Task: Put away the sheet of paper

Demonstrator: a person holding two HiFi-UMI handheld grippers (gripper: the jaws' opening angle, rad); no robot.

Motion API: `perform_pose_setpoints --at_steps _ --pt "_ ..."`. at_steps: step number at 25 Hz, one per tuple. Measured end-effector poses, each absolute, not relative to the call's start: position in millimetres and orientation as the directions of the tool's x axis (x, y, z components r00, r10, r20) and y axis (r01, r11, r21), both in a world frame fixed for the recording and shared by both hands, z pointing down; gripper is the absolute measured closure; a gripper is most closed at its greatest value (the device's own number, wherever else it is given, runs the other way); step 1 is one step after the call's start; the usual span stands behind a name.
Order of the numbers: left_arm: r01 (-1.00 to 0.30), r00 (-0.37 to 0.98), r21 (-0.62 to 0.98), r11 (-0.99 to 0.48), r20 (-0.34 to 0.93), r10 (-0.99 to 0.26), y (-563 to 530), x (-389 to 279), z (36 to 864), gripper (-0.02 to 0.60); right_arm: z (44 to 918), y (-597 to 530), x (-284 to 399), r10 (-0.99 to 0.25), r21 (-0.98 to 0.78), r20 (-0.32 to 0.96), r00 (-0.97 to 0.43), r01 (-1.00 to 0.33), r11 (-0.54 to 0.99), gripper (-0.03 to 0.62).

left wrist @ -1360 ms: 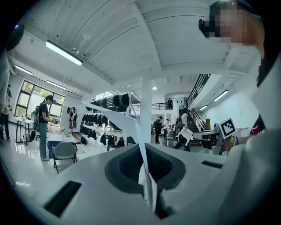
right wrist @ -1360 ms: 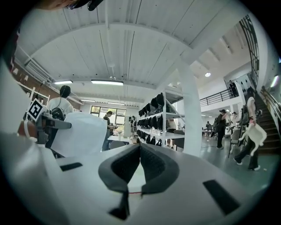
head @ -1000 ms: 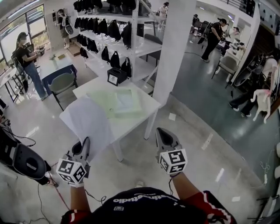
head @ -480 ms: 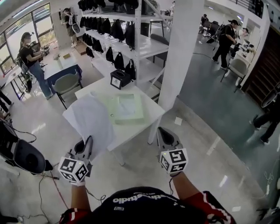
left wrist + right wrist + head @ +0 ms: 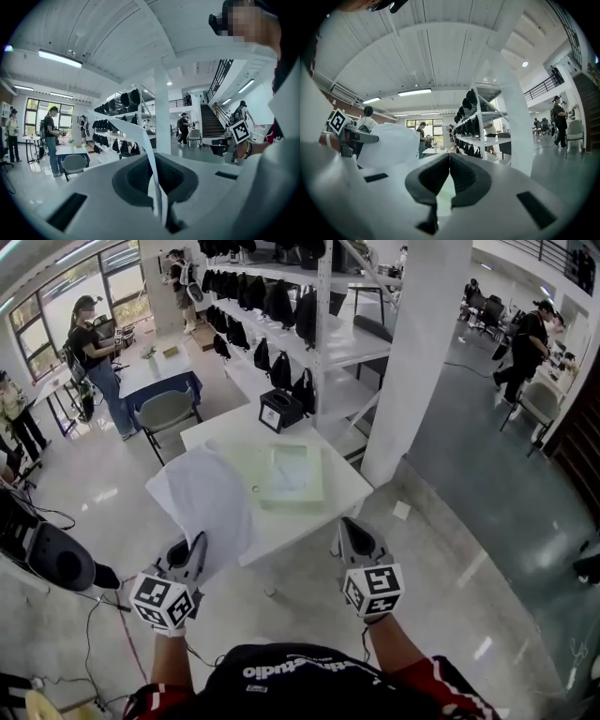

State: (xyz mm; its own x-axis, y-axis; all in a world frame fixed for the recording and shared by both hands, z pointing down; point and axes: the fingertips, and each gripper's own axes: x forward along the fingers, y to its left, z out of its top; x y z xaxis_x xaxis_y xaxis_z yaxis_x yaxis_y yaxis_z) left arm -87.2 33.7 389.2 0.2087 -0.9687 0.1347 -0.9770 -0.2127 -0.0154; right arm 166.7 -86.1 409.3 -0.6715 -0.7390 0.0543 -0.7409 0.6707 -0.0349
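A white sheet of paper (image 5: pixel 208 502) hangs in the air over the near left corner of the white table (image 5: pixel 333 491), pinched at its near edge by my left gripper (image 5: pixel 198 542), which is shut on it. In the left gripper view the sheet (image 5: pixel 154 173) runs edge-on out of the closed jaws and curls up to the left. My right gripper (image 5: pixel 351 526) is shut and empty, just short of the table's near right edge. In the right gripper view the jaws (image 5: pixel 449 159) meet with nothing between them, and the sheet (image 5: pixel 391 143) shows at the left. A pale green folder (image 5: pixel 286 473) lies flat on the table.
A black box (image 5: pixel 280 410) stands at the table's far edge, before white shelves (image 5: pixel 309 324) hung with black bags. A white pillar (image 5: pixel 417 352) rises right of the table. A chair (image 5: pixel 171 413) and several people stand at the far left. Cables and a black device (image 5: pixel 52 559) lie on the floor at left.
Both grippers and the held sheet have come closer to the table, which now sits nearer in the head view. Neither gripper's jaws have changed.
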Motion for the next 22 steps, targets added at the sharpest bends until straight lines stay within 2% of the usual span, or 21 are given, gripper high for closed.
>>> perform_pose_setpoints --at_steps 9,22 --pt "-0.978 0.203 -0.008 -0.206 0.153 -0.967 22.2 -89.8 391.8 0.577 418.2 -96.5 161.7 -0.732 -0.051 0.077 -0.677 -0.736 0.675 0.591" --pt "-0.961 0.275 0.050 -0.271 0.139 -0.951 -29.5 -103.7 405.2 0.577 420.0 -125.0 146.9 -0.757 -0.015 0.124 -0.641 -0.764 0.645 0.591"
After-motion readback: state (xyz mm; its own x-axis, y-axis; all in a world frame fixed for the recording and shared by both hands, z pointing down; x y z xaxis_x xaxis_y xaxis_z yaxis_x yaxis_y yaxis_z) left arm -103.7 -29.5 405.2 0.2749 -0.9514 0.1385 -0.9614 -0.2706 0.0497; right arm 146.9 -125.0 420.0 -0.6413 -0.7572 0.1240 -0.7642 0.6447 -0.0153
